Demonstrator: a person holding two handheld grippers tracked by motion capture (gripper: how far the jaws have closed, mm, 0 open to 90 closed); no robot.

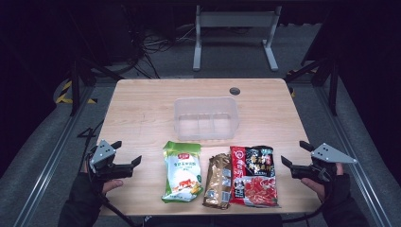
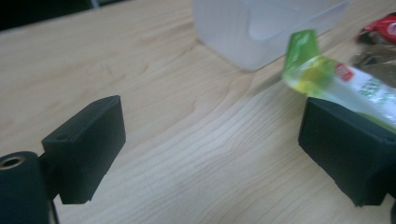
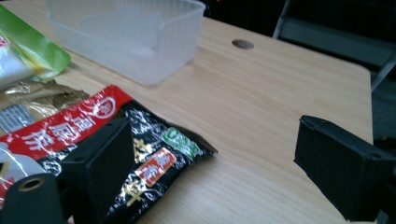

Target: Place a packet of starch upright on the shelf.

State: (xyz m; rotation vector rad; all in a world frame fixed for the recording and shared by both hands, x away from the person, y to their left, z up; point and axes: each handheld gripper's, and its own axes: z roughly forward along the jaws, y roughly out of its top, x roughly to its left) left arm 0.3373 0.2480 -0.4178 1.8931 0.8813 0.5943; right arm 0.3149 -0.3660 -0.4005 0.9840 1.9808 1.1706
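Centrally clear tub point(image 1: 206, 117), three packets point(image 1: 219, 174) nearer

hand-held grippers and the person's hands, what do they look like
Both hand-held grippers, left and right, are black with two blocky jaws, a grey three-cornered plate with small holes on top, and a black cable trailing off. The person wears dark fingerless gloves and dark sleeves.

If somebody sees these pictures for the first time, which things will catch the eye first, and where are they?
Three bright food packets lie in a row at the table's near edge: a green and white packet, a narrow gold packet and a red and black packet. Behind them stands an empty clear plastic container. The open left gripper and open right gripper flank the row.
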